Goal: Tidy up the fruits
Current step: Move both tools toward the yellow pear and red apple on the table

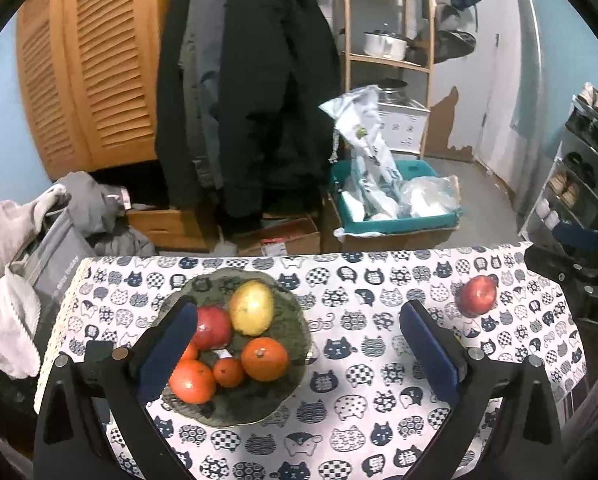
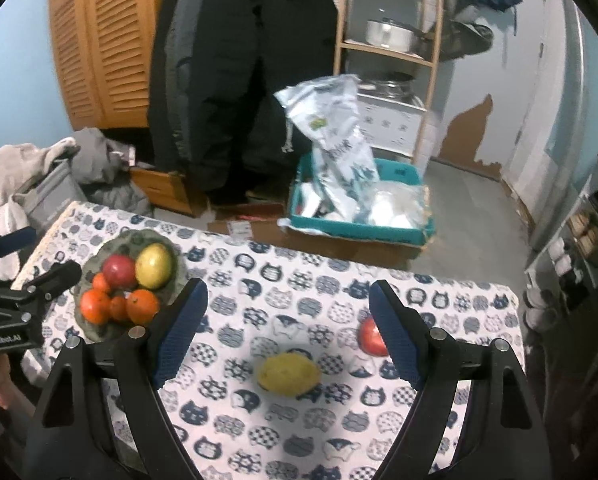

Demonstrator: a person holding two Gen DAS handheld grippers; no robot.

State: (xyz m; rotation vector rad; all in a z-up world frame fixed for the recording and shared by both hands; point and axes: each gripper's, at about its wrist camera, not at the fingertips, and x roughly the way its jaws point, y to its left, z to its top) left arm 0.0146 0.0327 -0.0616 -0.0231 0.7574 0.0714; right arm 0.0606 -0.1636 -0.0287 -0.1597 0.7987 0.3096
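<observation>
A grey-green plate (image 1: pixel 295 332) sits on the cat-print tablecloth (image 1: pixel 359 392) and holds a red apple (image 1: pixel 213 328), a yellow-green fruit (image 1: pixel 252 307) and several oranges (image 1: pixel 265 359). My left gripper (image 1: pixel 299 356) is open and empty above the plate's right side. A second red apple (image 1: pixel 478 295) lies loose at the right; it also shows in the right wrist view (image 2: pixel 371 336). A yellow lemon (image 2: pixel 289 373) lies on the cloth between the fingers of my right gripper (image 2: pixel 287 336), which is open and empty above it. The plate (image 2: pixel 175 280) shows at the left there.
Beyond the table's far edge stand a teal bin (image 1: pixel 399 216) with plastic bags, cardboard boxes, hanging dark coats (image 1: pixel 251 88), a wooden shelf (image 1: pixel 387 60) with pots and a louvred cabinet. Clothes pile at the left (image 1: pixel 15 272). A shoe rack (image 1: pixel 579 176) stands right.
</observation>
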